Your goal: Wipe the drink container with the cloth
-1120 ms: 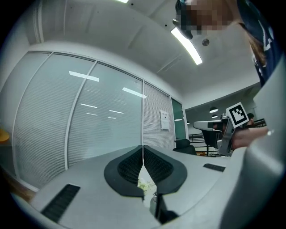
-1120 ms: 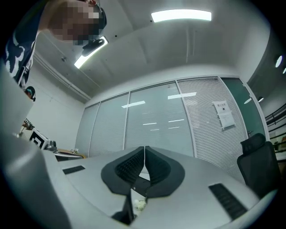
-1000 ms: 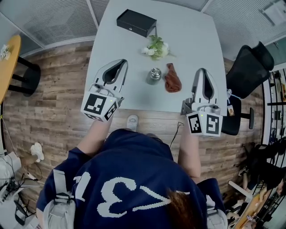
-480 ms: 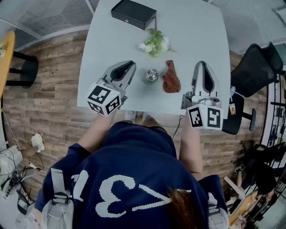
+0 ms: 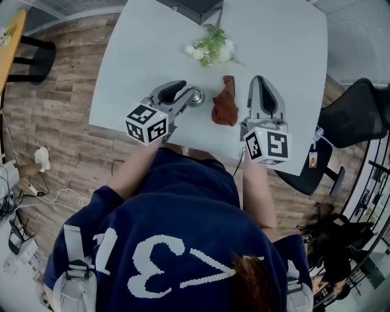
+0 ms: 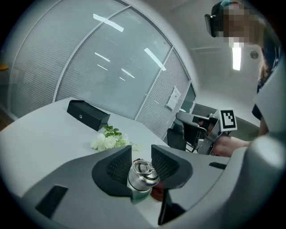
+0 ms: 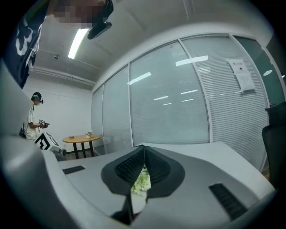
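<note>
Right, the left claw (image 6: 141,154) is wide open and straddling the little steel bottle (image 6: 142,176), pads either side of its cap but not yet squeezing. The bottle stands close to the desk's (image 5: 146,55) near edge, with the rust-brown cloth (image 5: 225,107) crumpled just beside it. The right claw (image 7: 144,156) is shut tight and empty, hovering past the cloth's other side. It looks like the steadying grab comes first: close low on the body rather than on the ringed cap, and squarely, because smooth metal could slip or tip. Then the right claw must open for the cloth. The pale desk is mostly bare, with flowers (image 5: 210,49) mid-desk and a black box (image 5: 195,7) at the far edge. Around it are a wood floor (image 5: 55,122), a black chair (image 5: 356,119) and glass walls with blinds (image 6: 103,58).
</note>
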A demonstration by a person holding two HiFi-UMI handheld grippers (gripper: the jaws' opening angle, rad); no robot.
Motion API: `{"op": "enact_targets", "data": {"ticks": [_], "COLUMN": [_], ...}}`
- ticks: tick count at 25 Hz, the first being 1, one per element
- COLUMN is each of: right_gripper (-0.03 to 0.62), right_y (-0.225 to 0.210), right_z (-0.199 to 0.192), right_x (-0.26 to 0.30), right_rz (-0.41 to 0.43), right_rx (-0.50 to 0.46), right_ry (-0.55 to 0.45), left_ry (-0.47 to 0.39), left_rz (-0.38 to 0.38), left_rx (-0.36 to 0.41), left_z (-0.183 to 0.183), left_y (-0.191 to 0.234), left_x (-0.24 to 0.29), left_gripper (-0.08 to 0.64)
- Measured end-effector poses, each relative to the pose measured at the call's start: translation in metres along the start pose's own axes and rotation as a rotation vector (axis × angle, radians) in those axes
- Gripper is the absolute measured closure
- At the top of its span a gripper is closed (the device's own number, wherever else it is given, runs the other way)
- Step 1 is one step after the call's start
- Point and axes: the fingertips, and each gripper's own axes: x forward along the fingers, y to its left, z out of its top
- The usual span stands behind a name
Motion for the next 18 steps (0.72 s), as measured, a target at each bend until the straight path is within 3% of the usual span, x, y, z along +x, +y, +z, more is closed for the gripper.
{"op": "enact_targets", "data": {"ticks": [6, 10, 14, 18], "right_gripper": [0.565, 0.565, 0.565, 0.563], "right_y": [-0.014, -0.022, -0.025, -0.014], "right_z": [-0.051, -0.063, -0.077, -0.119], "right_x": [0.008, 0.010, 0.014, 0.017], "right_rz": [0.013, -0.002, -0.008, 0.042], "right_rx": [0.029, 0.049, 0.044, 0.044], "right_ry": [0.120, 0.144, 0.173, 0.281], "left_ry": [0.040, 0.027, 0.048, 0.036], "left_rz": [0.010, 0.019, -0.014, -0.052], "left_rx": [-0.091, -0.030, -0.022, 0.007], "left_z": [-0.021, -0.013, -0.015, -0.012], "left_y": [-0.001, -0.006, -0.007, -0.012], "left_x": [0.011, 0.007, 0.012, 0.013], "left_gripper": [0.411, 0.419, 0.489, 0.531]}}
